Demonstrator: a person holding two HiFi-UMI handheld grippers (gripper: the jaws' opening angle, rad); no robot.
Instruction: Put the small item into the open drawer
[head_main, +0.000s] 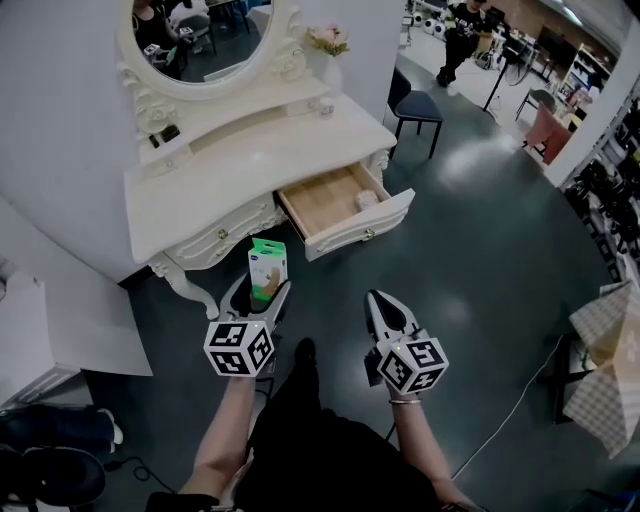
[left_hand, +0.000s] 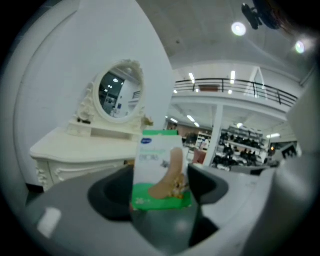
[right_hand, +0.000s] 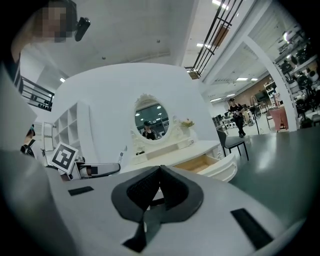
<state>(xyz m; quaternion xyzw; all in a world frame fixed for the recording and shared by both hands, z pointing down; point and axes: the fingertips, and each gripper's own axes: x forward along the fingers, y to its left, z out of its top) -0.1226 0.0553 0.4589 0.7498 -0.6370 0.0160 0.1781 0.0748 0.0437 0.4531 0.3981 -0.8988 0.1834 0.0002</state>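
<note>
A small green and white plaster box (head_main: 267, 268) stands upright between the jaws of my left gripper (head_main: 259, 291), which is shut on it in the air in front of the dressing table. In the left gripper view the box (left_hand: 161, 170) fills the gap between the dark pads (left_hand: 112, 196). My right gripper (head_main: 379, 302) hovers to the right of it, shut with nothing in it; its jaws meet at the tip (right_hand: 160, 172). The open wooden drawer (head_main: 338, 205) sticks out of the table's right side, with a small pale item (head_main: 366, 200) inside.
The white dressing table (head_main: 220, 175) has an oval mirror (head_main: 205, 35), a flower vase (head_main: 330, 55) and small things on its shelf. A dark chair (head_main: 415, 108) stands to the right of it. A white cabinet (head_main: 40, 330) is at the left. A person stands far back.
</note>
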